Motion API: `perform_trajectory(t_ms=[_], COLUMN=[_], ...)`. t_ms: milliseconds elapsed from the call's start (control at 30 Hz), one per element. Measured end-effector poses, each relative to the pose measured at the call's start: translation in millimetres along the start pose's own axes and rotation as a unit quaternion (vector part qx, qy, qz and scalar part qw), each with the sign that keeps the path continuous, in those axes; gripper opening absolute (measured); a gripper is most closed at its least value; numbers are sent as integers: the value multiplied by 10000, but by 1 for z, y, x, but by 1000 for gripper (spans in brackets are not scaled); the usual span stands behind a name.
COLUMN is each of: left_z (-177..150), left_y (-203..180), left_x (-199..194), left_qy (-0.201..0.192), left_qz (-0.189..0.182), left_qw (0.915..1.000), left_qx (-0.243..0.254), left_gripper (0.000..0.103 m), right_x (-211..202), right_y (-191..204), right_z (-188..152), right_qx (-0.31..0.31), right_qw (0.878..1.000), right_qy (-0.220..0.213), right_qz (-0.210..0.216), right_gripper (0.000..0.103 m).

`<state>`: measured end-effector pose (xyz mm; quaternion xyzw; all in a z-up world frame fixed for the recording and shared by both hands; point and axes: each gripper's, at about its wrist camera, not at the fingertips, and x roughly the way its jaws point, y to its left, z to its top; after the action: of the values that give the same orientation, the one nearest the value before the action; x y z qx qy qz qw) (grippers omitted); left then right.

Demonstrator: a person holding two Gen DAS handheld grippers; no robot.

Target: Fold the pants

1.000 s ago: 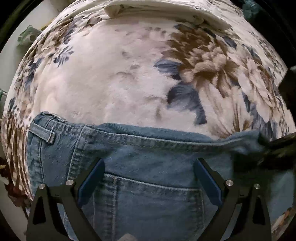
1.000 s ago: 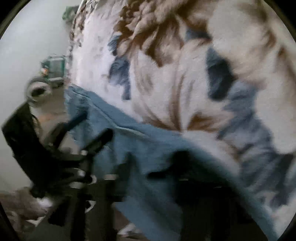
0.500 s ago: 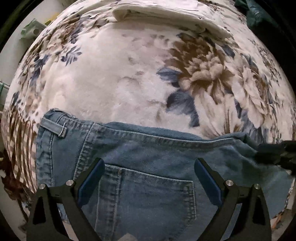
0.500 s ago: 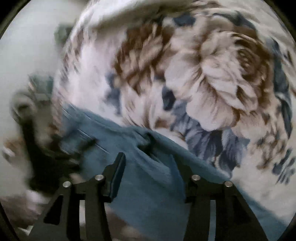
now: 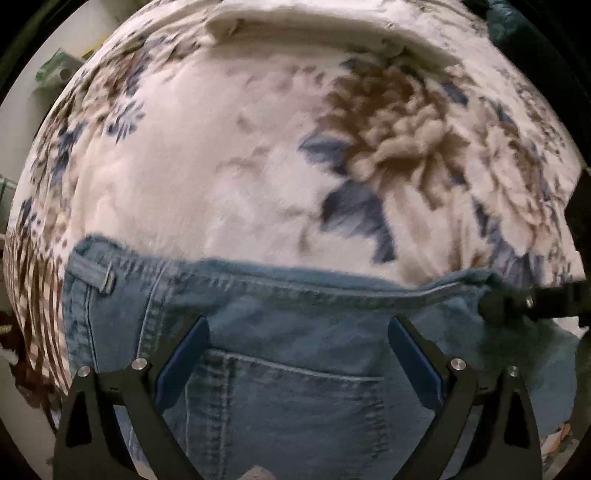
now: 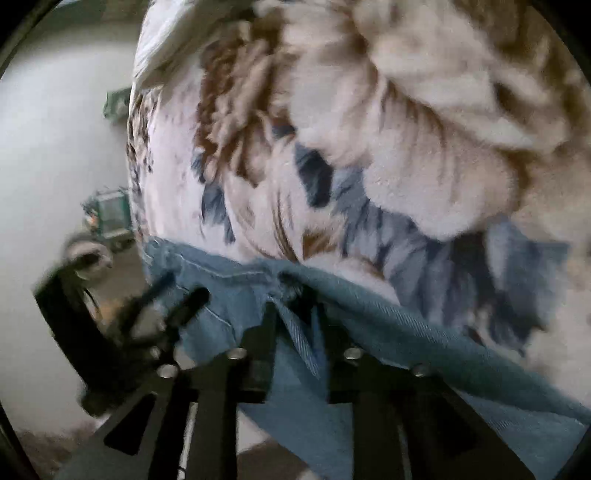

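Observation:
Blue denim pants point(image 5: 288, 354) lie on a floral bedspread point(image 5: 229, 162), waistband toward the far side, a back pocket facing up. My left gripper point(image 5: 297, 343) is open over the pocket area, its blue pads wide apart and holding nothing. My right gripper point(image 6: 293, 314) is shut on the waistband edge of the pants point(image 6: 388, 332); cloth bunches between its fingers. It also shows at the right edge of the left wrist view point(image 5: 524, 302). The left gripper shows blurred at the left of the right wrist view point(image 6: 170, 299).
A white folded sheet or pillow point(image 5: 314, 29) lies at the far side of the bed. The bed edge falls off at the left, with green boxes point(image 6: 110, 218) on the floor beside a pale wall.
My right gripper was open half a second ago and has now shut on the waistband edge. The left gripper has stayed open and moved a little closer to the waistband.

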<state>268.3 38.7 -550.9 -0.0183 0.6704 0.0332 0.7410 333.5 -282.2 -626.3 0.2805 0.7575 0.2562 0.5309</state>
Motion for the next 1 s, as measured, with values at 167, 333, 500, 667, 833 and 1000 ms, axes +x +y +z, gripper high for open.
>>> perform_trajectory(t_ms=[167,333,500,667,833,1000], left_z=[-8,-15,-23,0,15,16], left_y=[4,6,25,39,34,30], left_x=[3,3,-21,-22,-14,-10], left_qy=[-8,-1,24,-5,152,514], left_qz=[16,-6,-269,-286,-738,-1092], left_qw=[10000,10000,9993,9978,9953,9899], left_qx=[-15,-26,-259,-590,-612,-745], left_gripper=[99,99,99,99,99,99], right_x=[30,37,58,25,27,36], right_y=[-10,-11,-21,-5,17,30], right_z=[11,6,22,-14,-35,-39], right_qx=[358,263,709,-276,-946,-1142], right_qw=[9933,9867,9874,9751,9781,9763], right_qy=[498,812,597,650,927,1155], right_qz=[975,1383,1280,2104,1607,1427], right_gripper=[31,31,37,35,35,35])
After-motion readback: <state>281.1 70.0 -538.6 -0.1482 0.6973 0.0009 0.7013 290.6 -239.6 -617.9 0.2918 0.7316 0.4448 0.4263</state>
